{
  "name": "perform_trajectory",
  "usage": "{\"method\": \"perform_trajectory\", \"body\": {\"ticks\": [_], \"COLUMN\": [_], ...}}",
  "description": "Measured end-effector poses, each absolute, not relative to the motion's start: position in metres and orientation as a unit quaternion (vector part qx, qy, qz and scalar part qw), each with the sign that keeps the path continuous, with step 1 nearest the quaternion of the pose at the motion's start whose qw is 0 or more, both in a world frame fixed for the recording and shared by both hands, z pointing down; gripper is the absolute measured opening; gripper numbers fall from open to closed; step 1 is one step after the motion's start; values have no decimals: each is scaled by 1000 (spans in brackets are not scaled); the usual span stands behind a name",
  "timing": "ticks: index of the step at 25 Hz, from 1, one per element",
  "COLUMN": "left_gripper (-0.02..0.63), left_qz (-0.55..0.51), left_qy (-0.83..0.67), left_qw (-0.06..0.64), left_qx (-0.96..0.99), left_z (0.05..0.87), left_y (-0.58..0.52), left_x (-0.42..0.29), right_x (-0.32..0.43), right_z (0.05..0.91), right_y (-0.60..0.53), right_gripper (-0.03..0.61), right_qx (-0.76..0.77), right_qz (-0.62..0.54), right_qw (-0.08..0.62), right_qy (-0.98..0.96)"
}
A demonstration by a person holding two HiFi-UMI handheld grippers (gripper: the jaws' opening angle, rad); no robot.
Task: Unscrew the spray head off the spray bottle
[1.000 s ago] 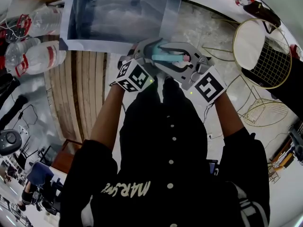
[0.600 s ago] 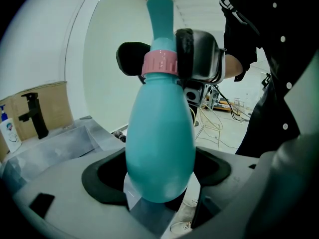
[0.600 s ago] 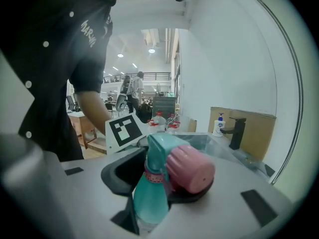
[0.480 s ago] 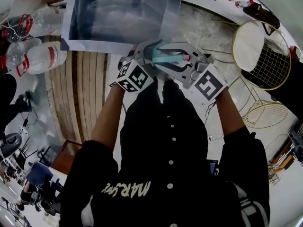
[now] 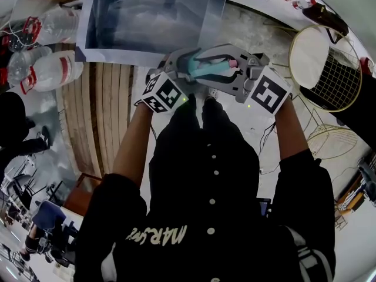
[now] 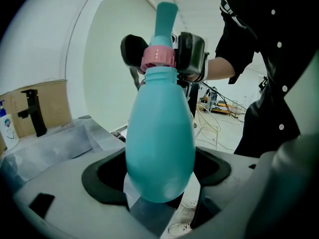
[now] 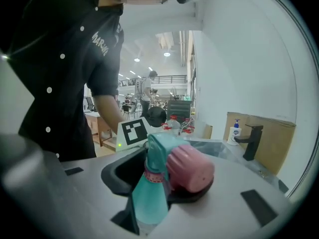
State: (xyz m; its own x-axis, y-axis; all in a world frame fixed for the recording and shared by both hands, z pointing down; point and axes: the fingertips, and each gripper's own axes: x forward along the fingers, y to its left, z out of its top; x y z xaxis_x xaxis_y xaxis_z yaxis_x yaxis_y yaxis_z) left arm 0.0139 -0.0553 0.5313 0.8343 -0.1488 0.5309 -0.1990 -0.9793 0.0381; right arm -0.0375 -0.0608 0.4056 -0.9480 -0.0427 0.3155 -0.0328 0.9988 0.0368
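The unscrewing itself is the step in hand. The bottle is off the bench and held in the air in front of the person, lying roughly level between the two grippers, near the edge of a steel sink (image 5: 117, 56).

On the left, the left gripper (image 6: 159, 173) is clenched round the lower body of the bottle (image 6: 160, 133), whose rounded base sits deep between the dark pads. The bottle is smooth teal plastic, egg-shaped and slightly glossy. It swells at the middle and narrows to a short neck. A smooth, curved wall like that could turn in the pads under torque, so this side probably needs a firm, steady squeeze.

Further right comes the pink collar (image 6: 158, 58), a ribbed ring seated right against the neck with no gap showing. I judge the thread to be engaged, though how far it has been loosened cannot be told.

On the right, the right gripper (image 7: 167, 183) grips that collar, one black pad on each side of it. The ribs should give the pads good purchase. The teal spray head (image 7: 149, 198) juts past the collar towards this gripper's camera. It is hard, angular plastic with a thin patterned pink band.

The next move probably calls for rolling the right gripper about the bottle's long axis while the left one holds the body fixed. A regrip and another turn would follow, and then the head would be drawn straight off along the neck.
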Motion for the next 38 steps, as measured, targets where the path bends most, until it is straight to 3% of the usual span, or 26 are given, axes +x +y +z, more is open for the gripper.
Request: {"method": "perform_trajectory", "body": {"ticks": [6, 11, 19, 30, 38], "left_gripper": [405, 405, 405, 405, 405], "left_qz": [263, 257, 254, 263, 267], "left_qy": [-96, -97, -95, -90, -93], "left_qw": [51, 53, 59, 65, 63], "left_qx": [959, 960, 961, 959, 957], "left_z": [531, 530, 535, 535, 537], "left_y": [-58, -57, -53, -51, -49], "left_x": [11, 10, 9, 5, 1], "right_x": [-32, -25, 3, 47, 58], "right_z": [389, 340, 288, 250, 257], "right_y": [-65, -80, -87, -88, -91], "right_gripper": [163, 163, 163, 163, 163], "right_qx": [56, 127, 187, 245, 268], "right_qz": [17, 59, 77, 90, 90], "right_qw": [148, 49, -8, -62, -52], "right_qy": [-987, -989, -979, -963, -958]}}
